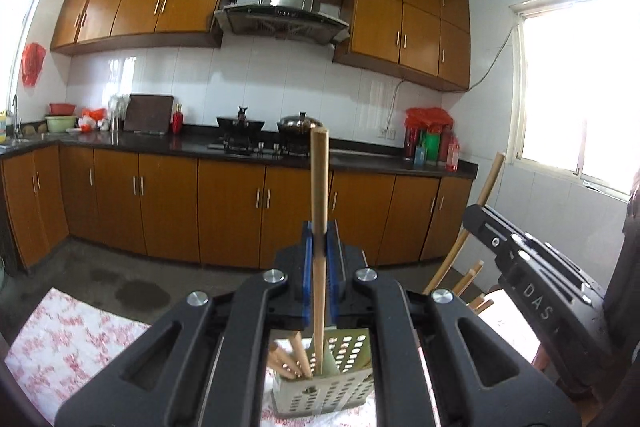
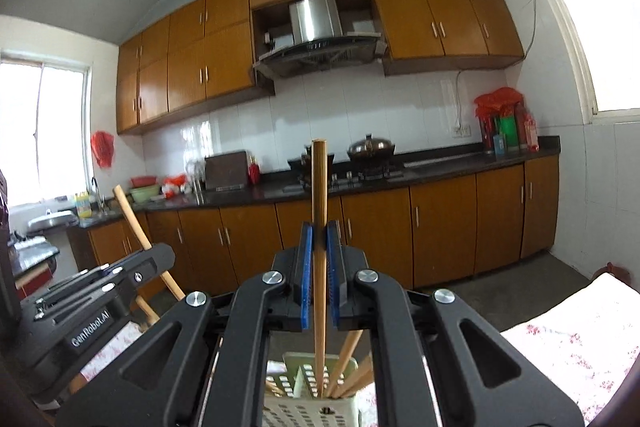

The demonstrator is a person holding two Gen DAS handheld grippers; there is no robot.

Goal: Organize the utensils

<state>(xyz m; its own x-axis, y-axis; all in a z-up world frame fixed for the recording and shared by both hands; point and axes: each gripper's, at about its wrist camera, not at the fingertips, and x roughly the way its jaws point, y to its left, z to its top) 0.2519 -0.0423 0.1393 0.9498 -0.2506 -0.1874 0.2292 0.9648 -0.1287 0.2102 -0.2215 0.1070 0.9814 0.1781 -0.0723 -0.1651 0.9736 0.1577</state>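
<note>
Between the blue pads of the left claw a wooden chopstick stands upright, clamped at mid-length, its lower end reaching down into a perforated holder below the claw. More chopsticks lean inside that holder. The right claw is likewise clamped on a second upright chopstick, whose lower end sits in a pale perforated holder with other sticks leaning beside it. Both holders rest on a tabletop covered by a red-flowered cloth. Beyond stand brown cabinets, a dark counter with a stove, and a range hood.
</note>
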